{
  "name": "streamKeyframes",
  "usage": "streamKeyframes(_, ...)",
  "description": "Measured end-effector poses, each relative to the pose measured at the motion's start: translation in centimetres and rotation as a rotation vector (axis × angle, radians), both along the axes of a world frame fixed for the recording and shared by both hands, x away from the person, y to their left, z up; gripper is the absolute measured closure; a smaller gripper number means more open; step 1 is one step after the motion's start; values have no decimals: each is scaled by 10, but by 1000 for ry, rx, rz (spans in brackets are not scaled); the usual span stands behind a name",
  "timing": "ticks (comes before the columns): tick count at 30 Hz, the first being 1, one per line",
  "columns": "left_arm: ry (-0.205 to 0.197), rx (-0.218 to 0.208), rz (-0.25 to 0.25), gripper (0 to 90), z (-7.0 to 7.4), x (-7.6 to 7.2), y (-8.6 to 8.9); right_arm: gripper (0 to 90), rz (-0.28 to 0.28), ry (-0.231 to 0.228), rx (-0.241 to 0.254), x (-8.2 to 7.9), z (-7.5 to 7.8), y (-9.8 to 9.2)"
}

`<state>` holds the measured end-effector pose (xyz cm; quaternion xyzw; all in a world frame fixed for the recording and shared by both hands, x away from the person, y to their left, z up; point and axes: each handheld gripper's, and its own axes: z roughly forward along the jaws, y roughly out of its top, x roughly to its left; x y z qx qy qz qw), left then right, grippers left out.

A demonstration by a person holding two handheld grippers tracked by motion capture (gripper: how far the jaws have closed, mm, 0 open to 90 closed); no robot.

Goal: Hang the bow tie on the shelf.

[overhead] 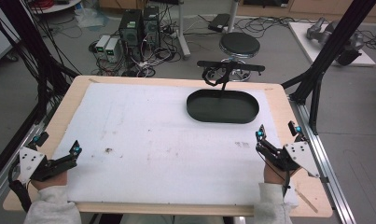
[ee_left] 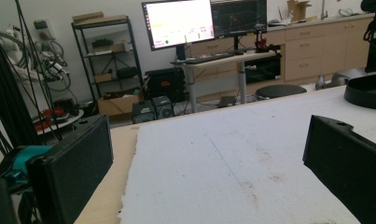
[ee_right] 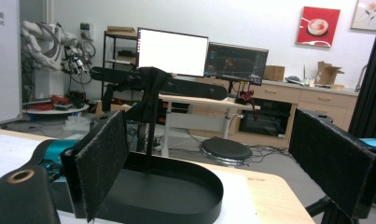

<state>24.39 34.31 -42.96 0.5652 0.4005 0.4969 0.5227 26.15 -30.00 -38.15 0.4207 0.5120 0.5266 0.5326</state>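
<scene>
Both grippers rest wide open and empty: left gripper (overhead: 76,150) near-left, right gripper (overhead: 278,131) near-right. Approach the black tray (overhead: 222,107) at far right slowly; clear its upright stand (overhead: 226,74).

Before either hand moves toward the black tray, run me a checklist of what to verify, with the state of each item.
1. Left claw open, nothing between its jaws: ok.
2. Right claw open, nothing between its jaws: ok.
3. Black tray sits flat on the white mat, at its far right: ok.
4. The tray's stand, an upright post with a crossbar, is upright: ok.
5. Mat between the right claw and the tray is free of things to bump: ok.
6. Tray holds nothing loose: ok from the high view; the part behind its near wall, cannot tell.
</scene>
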Motion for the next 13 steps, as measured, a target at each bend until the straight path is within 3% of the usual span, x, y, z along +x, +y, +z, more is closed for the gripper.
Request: streamKeyframes(13,-3,-6,1,18,0,0,0,111,-14,19,-6,3,-3,-2)
